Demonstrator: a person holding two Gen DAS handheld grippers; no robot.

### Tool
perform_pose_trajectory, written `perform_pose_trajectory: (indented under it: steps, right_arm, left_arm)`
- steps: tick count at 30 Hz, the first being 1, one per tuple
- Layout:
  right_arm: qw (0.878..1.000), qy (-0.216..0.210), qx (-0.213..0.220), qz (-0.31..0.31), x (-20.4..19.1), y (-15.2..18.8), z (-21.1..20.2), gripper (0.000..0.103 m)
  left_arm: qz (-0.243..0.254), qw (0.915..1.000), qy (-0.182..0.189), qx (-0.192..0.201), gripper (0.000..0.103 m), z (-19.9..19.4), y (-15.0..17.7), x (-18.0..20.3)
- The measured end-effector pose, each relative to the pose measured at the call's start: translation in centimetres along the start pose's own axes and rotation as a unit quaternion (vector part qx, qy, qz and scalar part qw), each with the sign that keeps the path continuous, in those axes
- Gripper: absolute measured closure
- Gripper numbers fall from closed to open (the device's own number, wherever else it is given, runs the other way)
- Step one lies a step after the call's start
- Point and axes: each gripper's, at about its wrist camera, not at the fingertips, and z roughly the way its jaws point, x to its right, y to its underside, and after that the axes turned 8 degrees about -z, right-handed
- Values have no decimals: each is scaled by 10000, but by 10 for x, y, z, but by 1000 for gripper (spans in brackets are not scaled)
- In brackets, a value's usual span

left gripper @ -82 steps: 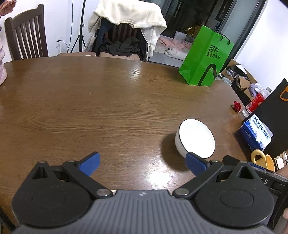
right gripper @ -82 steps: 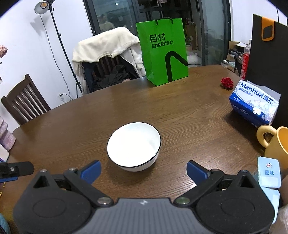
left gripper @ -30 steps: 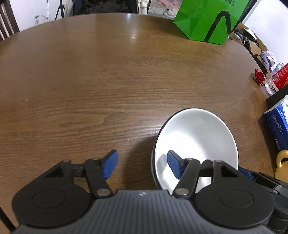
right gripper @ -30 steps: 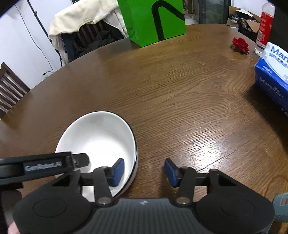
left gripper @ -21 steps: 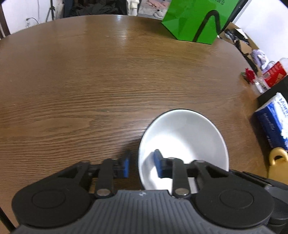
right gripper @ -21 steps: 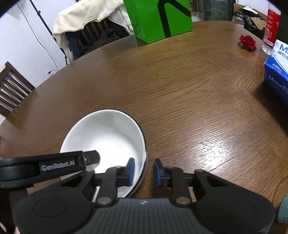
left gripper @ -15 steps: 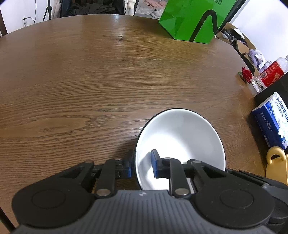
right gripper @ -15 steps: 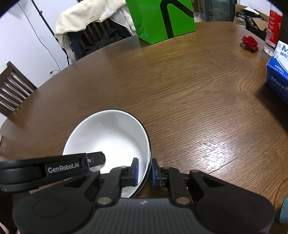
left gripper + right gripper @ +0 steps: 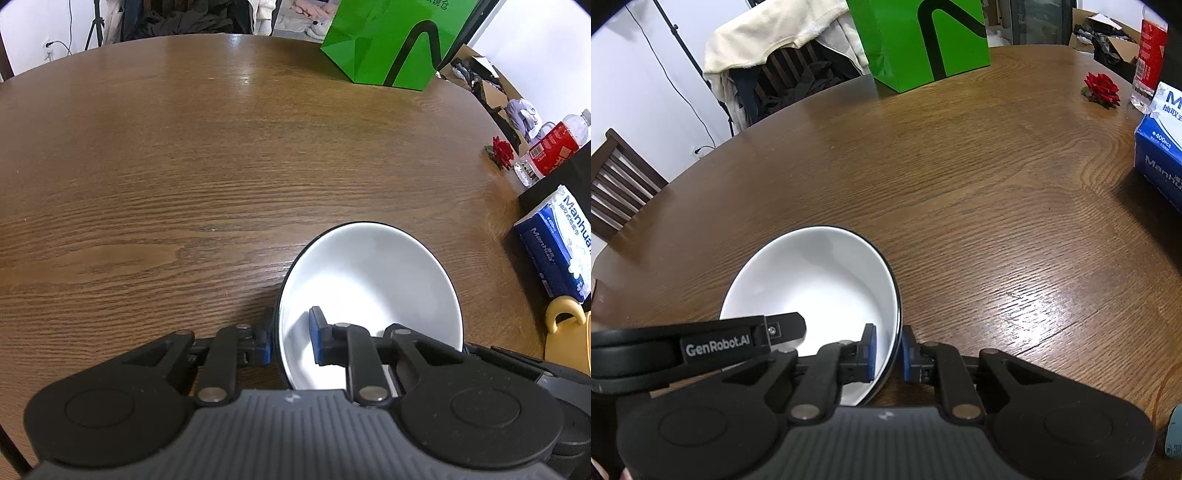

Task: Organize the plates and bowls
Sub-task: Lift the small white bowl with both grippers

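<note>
Both grippers clamp the white bowl (image 9: 369, 280) on the counter (image 9: 184, 166): left gripper (image 9: 291, 341) on its left rim, right gripper (image 9: 888, 352) opposite. The gripper bodies hide the bowl's near edge.

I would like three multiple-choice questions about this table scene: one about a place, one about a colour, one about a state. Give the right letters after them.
1. Where does the green bag stand?
A. at the far side of the table
B. inside the bowl
C. on a chair

2. What colour is the rim of the white bowl?
A. red
B. dark
C. yellow

3. How do the left tool and right tool stand to the bowl?
A. both open above it
B. only the left one grips it
C. each is shut on its rim

Answers:
1. A, the bag stands on the wood beyond the bowl.
2. B, a thin dark line runs round the edge.
3. C, each tool has one blue pad inside the rim and one outside.
</note>
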Motion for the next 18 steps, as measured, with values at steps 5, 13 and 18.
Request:
perform_pose_trajectory:
  steps: [5, 13, 18]
  right_arm:
    - [10000, -15, 67, -22, -1, 1, -5, 90]
    - [9998, -43, 170, -71, -4, 4, -18, 90]
    - [9997, -56, 212, -60, -8, 6, -29, 90]
  left_arm:
    - [0, 10000, 4, 25, 84, -4, 0, 0]
    - [30, 9999, 36, 113, 84, -17, 3, 1]
    - [28, 9999, 72, 147, 84, -26, 5, 0]
